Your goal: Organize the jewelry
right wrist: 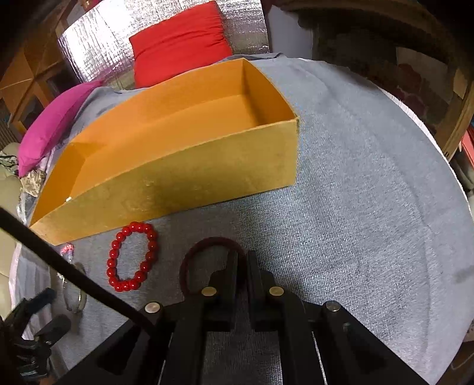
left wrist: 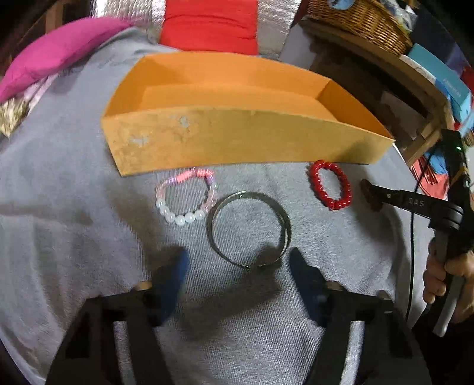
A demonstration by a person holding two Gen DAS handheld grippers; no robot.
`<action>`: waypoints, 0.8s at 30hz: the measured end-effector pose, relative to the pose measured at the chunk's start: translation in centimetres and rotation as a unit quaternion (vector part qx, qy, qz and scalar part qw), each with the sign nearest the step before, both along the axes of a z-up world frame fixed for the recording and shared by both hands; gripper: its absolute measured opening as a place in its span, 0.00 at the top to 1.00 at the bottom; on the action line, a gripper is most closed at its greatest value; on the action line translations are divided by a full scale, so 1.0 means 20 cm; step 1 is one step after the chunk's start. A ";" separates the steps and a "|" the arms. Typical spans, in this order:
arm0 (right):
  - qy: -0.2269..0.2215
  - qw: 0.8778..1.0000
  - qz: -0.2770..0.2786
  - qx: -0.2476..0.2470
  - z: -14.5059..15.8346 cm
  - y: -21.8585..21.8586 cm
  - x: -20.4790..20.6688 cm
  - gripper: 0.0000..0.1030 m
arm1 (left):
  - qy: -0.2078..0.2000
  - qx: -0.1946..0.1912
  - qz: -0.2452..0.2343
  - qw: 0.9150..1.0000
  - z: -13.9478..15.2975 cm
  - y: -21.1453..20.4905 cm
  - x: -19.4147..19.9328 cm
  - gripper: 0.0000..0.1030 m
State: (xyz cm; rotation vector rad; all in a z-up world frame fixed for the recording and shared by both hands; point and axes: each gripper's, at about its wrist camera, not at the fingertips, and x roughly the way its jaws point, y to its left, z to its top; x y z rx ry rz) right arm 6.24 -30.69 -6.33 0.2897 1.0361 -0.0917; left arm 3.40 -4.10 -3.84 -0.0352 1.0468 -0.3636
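Observation:
An orange open box (left wrist: 237, 139) (right wrist: 192, 177) stands on a grey cloth. In front of it lie a pink and white bead bracelet (left wrist: 189, 218), a silver bangle (left wrist: 246, 193) (right wrist: 74, 293) and a red bead bracelet (left wrist: 334, 204) (right wrist: 133, 257). My left gripper (left wrist: 238, 266) is open, its blue pads (left wrist: 177, 272) on either side of the bangle's near rim without pressing on it. To the right of the red bracelet, my right gripper (right wrist: 243, 260) (left wrist: 382, 197) is shut on a dark red ring band (right wrist: 213, 238) (left wrist: 368, 192), just above the cloth.
A pink cushion (left wrist: 56, 50) and a red cushion (left wrist: 207, 23) lie behind the box. A wicker basket (left wrist: 361, 20) sits on a wooden shelf at the right. A hand (left wrist: 444, 275) holds the right gripper's handle. The round cloth-covered top ends at the right (right wrist: 444, 165).

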 end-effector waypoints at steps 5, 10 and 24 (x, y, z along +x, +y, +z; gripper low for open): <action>0.001 1.000 -0.004 0.001 0.00 -0.02 0.00 0.92 | -0.007 -0.003 0.004 1.000 0.01 -0.05 0.00 0.38; -0.001 1.000 -0.011 0.024 -0.01 -0.05 -0.01 0.92 | 0.000 -0.028 0.022 0.999 0.02 -0.06 0.01 0.37; -0.005 0.999 -0.026 0.043 -0.01 -0.10 -0.04 0.92 | -0.007 -0.046 -0.018 0.999 0.03 -0.19 -0.03 0.34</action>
